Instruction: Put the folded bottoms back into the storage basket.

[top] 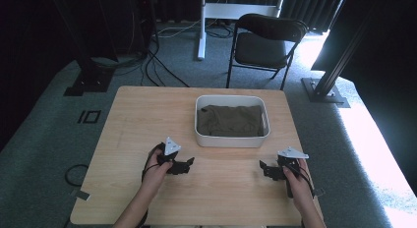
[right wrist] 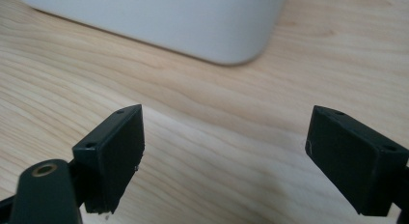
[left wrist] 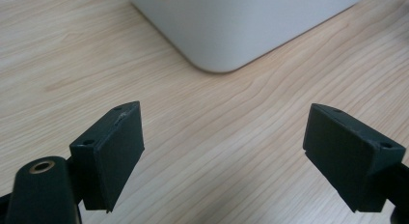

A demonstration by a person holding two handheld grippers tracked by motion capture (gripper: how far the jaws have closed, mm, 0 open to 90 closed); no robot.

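While resting low over the wooden table (top: 147, 115), both tools sit on the near side of the white plastic bin (top: 231, 139).

Largest first: light wood-grain table, bare along its near edge. Next, white rectangular bin with rounded corners, standing at the middle of the far half of the table, holding a folded olive-brown cloth (top: 230, 121) that lies flat inside. Then left gripper (top: 186, 164), held in the left hand (top: 156, 175), just off the bin's near left corner, jaws spread wide with nothing between them but bare wood. Likewise right gripper (top: 264, 169), in the right hand (top: 298, 181), near the bin's near right corner, jaws wide apart and empty.
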